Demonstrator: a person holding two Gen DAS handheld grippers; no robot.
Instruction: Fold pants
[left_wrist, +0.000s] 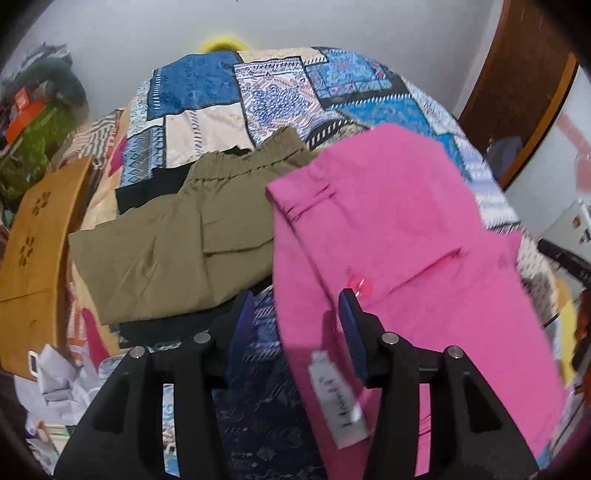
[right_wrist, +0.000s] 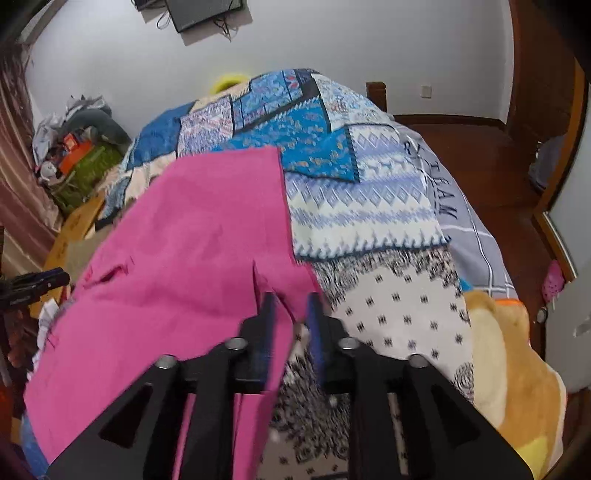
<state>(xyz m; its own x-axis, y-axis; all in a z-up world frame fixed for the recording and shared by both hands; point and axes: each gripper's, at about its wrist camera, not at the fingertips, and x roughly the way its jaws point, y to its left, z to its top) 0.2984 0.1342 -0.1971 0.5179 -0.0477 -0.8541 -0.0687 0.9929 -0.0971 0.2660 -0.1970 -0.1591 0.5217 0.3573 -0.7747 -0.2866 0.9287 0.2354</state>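
A bed covered by a patchwork bedspread in blue, cream and black filled most of the room. The pink pants lay spread flat on the bedspread, towards its near right part, one straight edge running away from the viewer. A folded olive garment with an elastic waistband lay just beside the pink pants on their left, their edges touching or overlapping. A tan wooden board stood at the bed's left side. The left gripper hovered over the near left edge of the pink pants, jaws parted moderately, nothing between them. The right gripper stood narrowly parted at the pants' near right corner; the pads did not press the cloth. A white label hung from the pants' edge.
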